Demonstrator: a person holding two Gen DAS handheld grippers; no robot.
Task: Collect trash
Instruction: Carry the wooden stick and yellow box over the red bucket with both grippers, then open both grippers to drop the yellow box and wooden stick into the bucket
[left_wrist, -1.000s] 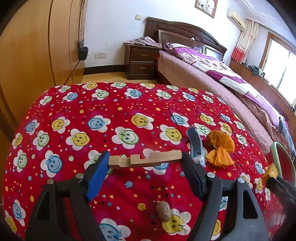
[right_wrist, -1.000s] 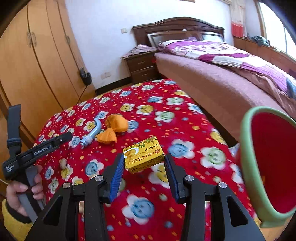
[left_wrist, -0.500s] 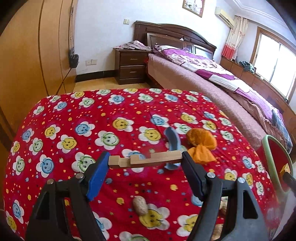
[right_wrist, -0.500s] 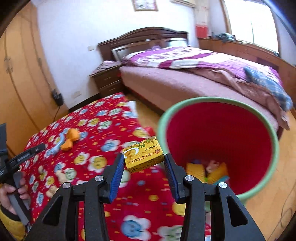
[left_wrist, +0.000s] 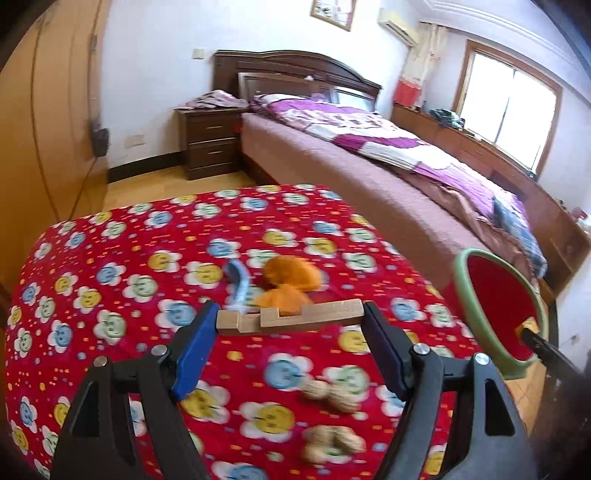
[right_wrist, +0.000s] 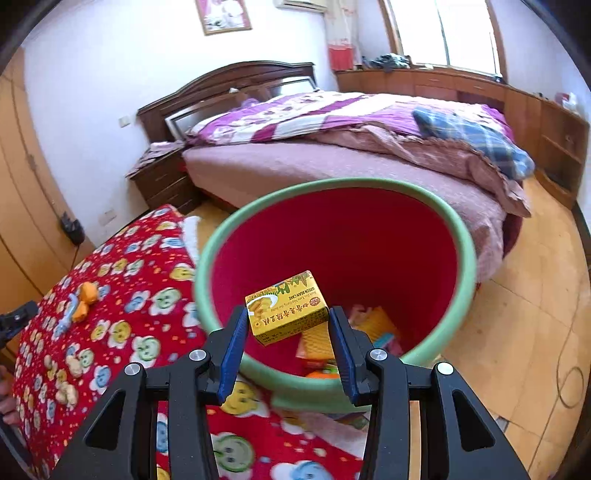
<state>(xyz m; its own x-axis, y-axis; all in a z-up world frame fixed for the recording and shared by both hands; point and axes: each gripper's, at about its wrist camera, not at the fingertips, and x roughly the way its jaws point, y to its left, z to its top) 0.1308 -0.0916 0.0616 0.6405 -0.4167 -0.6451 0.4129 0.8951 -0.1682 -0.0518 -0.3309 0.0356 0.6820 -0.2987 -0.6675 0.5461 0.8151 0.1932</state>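
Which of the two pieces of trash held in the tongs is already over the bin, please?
The yellow cake box in the right tongs hangs over the open bin; the wooden block in the left tongs is above the tablecloth.

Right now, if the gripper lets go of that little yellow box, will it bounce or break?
Probably neither. The yellow box looks like thin cardboard, likely light, so it should drop softly into the red bin below. Wrappers already inside may cushion it. Its flat sides suggest it won't roll.
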